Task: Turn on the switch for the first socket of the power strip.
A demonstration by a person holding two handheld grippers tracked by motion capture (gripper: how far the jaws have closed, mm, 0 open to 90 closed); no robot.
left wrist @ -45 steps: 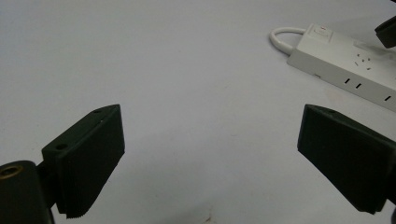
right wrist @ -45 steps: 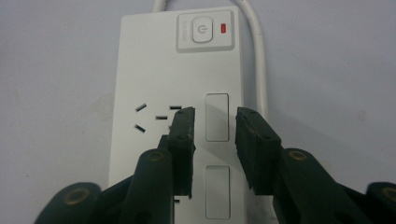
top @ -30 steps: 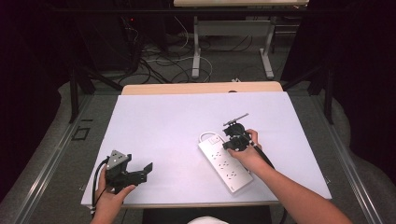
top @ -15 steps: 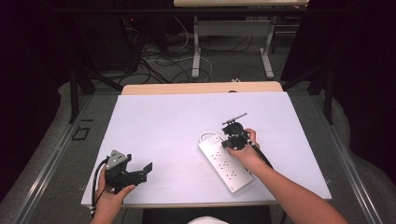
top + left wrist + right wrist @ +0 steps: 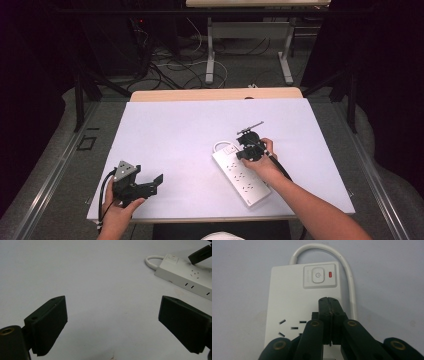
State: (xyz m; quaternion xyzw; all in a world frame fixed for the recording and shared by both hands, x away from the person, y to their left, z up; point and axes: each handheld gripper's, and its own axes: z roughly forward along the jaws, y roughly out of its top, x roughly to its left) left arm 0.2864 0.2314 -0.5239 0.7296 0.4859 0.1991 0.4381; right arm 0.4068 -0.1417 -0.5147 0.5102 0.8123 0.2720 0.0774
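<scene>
A white power strip (image 5: pixel 241 173) lies at an angle on the white table, right of the middle. Its power button (image 5: pixel 317 275) sits at the far end beside a lit red lamp (image 5: pixel 330 274). A white cable (image 5: pixel 347 270) loops out of that end. My right gripper (image 5: pixel 329 300) is shut with nothing between its pads, hovering over the strip just short of the button; from above the right gripper (image 5: pixel 248 146) is over the strip's far end. My left gripper (image 5: pixel 150 184) stands open near the table's front left corner, its jaws wide apart over bare table (image 5: pixel 110 312).
The white table (image 5: pixel 190 130) has free room across its middle and back. A wooden board edge (image 5: pixel 215 94) runs along the far side. Beyond it, table legs and loose cables (image 5: pixel 175 60) lie on the dark floor.
</scene>
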